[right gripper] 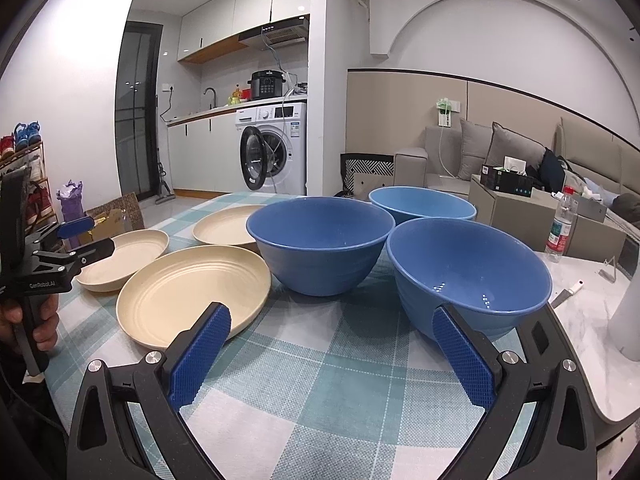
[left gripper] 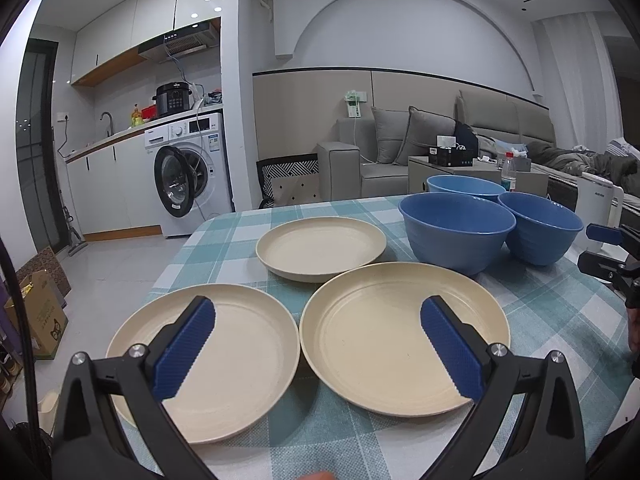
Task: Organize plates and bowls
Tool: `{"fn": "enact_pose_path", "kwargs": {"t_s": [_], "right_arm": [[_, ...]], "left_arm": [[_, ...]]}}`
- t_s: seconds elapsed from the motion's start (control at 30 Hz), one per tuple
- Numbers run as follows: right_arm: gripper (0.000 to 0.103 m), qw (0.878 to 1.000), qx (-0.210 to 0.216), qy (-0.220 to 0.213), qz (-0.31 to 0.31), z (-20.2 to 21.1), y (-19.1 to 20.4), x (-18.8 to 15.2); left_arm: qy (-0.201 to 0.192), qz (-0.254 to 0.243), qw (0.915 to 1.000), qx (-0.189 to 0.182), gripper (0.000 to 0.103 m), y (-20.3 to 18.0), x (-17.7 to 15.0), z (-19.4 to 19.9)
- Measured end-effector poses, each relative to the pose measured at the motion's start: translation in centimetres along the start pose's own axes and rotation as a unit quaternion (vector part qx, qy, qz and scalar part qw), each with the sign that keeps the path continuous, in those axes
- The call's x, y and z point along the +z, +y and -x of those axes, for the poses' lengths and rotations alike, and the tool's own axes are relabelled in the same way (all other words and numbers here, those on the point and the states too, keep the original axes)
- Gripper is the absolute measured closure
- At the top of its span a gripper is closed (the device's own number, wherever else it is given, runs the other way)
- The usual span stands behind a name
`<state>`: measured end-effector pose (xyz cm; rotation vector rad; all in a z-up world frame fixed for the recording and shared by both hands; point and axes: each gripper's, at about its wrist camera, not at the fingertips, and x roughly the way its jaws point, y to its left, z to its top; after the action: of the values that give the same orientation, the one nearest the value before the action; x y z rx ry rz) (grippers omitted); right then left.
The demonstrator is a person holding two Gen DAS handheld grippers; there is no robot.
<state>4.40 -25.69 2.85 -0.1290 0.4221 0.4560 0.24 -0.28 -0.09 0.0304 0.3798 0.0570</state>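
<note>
Both sets of jaws wide open, nothing gripped: left gripper (left gripper: pixel 318 344) hangs over the 2 near plates, near-left plate (left gripper: pixel 224 364) and near-right plate (left gripper: pixel 384 336), likely to stack them. Right gripper (right gripper: pixel 332 354) lines up w/ near bowl (right gripper: pixel 468 276). Further: far plate (left gripper: pixel 320 248), left bowl (right gripper: pixel 320 240), far bowl (right gripper: pixel 422 202). All singles on checked worktop (right gripper: pixel 320 392), unstacked, so task prob. not yet begun.

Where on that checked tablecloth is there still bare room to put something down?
Bare cloth lies along the near edge, in front of the nearest blue bowl and nearest plate. The middle is crowded: three cream plates and three blue bowls sit close together.
</note>
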Motion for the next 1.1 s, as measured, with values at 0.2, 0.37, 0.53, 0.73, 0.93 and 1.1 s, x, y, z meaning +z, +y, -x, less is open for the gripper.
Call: {"fn": "enact_pose_path", "kwargs": {"t_s": [0.2,0.37,0.53,0.73,0.93,1.1], "right_arm": [[0.000,1.000,-0.001,-0.001,0.008,0.0,0.3,0.0],[0.000,1.000,0.004,0.004,0.008,-0.1,0.8,0.1],[0.000,1.000,0.008,0.009,0.016,-0.2,1.7,0.7],[0.000,0.999,0.013,0.016,0.027,-0.6,3.2,1.4],[0.000,0.999,0.025,0.020,0.033,-0.9,4.7,2.4],[0.000,0.999,0.033,0.023,0.035,-1.1,5.5,3.3]], "left_arm": [[0.003,0.002,1.0000,-0.001,0.000,0.1,-0.1,0.2],[0.007,0.006,1.0000,-0.001,0.000,0.4,-0.3,0.5],[0.011,0.001,0.9999,0.008,0.000,0.7,-0.4,0.9],[0.015,0.000,0.9997,0.016,0.000,1.3,-0.3,1.3],[0.023,0.011,0.9995,0.017,0.000,2.0,0.0,1.0],[0.030,0.017,0.9993,0.015,0.000,2.5,0.2,0.8]]}}
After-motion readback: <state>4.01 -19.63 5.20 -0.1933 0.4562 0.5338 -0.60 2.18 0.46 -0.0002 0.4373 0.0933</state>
